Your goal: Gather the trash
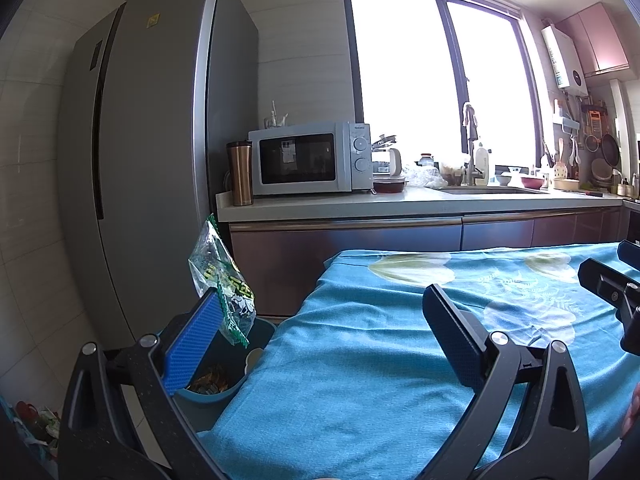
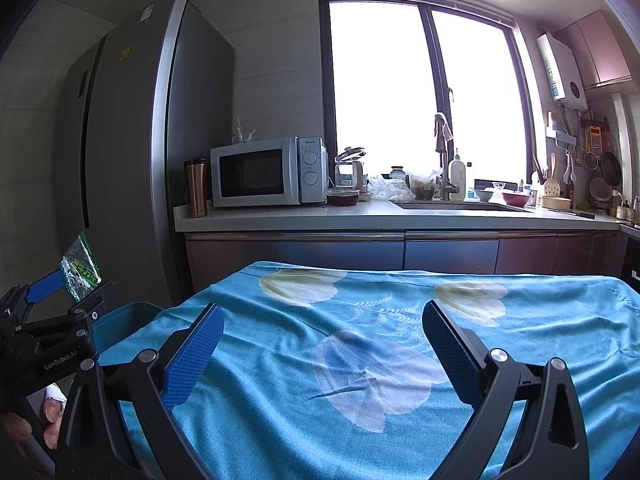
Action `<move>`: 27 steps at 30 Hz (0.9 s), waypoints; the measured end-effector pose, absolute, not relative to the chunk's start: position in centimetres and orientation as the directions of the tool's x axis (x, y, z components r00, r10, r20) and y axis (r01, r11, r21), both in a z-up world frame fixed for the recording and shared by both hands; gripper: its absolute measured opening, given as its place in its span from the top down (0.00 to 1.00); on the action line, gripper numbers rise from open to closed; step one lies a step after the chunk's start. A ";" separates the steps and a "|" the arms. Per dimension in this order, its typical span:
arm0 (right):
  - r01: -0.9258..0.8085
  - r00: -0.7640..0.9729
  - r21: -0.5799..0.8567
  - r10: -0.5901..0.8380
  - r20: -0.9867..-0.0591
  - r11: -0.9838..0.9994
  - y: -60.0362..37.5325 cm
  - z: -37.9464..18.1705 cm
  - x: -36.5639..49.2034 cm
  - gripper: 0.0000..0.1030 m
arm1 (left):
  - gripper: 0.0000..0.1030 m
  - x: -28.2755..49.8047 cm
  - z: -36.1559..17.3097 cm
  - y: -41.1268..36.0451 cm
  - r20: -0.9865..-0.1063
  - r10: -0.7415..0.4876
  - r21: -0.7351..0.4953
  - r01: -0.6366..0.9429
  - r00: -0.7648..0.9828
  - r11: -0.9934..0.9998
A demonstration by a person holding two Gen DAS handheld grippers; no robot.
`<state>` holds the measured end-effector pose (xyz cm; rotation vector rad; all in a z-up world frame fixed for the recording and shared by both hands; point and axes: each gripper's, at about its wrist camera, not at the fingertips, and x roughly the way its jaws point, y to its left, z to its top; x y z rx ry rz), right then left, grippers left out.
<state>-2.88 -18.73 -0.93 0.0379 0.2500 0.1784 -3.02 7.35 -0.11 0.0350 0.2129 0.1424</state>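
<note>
My left gripper [image 1: 320, 312]: jaws spread wide, a clear green-printed wrapper [image 1: 222, 280] clinging to the left pad, above the blue bin [image 1: 224, 394] beside the table. My right gripper [image 2: 320, 344]: wide apart, holding nothing, over the blue floral tablecloth [image 2: 360, 420]. Beyond: grey fridge [image 1: 160, 140], microwave [image 1: 310, 158], copper tumbler [image 1: 240, 172], sink counter [image 1: 440, 200].

A crinkled clear wrapper [image 1: 222, 280] with green print and a zigzag edge is seen upright against the left gripper's [image 1: 320, 320] blue pad, jaws spread — right above the blue bin [image 1: 224, 390]. The bin stands beside the table, with scraps inside.
</note>
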 end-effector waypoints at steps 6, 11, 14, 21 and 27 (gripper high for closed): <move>-0.169 0.953 0.063 0.179 -0.245 0.984 -18.8 -1.0 -2.8 0.07 | 0.06 -3.0 0.0 7.3 -0.211 0.137 0.052 -0.129 0.968 0.990; -0.168 0.953 0.064 0.179 -0.245 0.984 -18.9 -1.1 -2.8 0.07 | 0.06 -2.8 -0.2 7.0 -0.216 0.129 0.054 -0.120 0.968 0.991; -0.167 0.952 0.066 0.178 -0.248 0.984 -19.1 -1.1 -2.7 0.07 | 0.06 -2.7 -0.2 6.6 -0.219 0.122 0.065 -0.110 0.968 0.992; -0.136 0.949 0.057 0.146 -0.280 0.989 -21.2 -1.2 -2.1 0.07 | 0.06 -0.1 -1.0 5.2 -0.335 0.054 0.075 -0.031 0.941 0.997; -0.013 0.874 0.056 0.038 -0.485 0.998 -28.5 -2.6 1.7 0.07 | 0.05 6.1 -2.7 4.7 -0.546 -0.006 0.045 0.037 0.838 0.998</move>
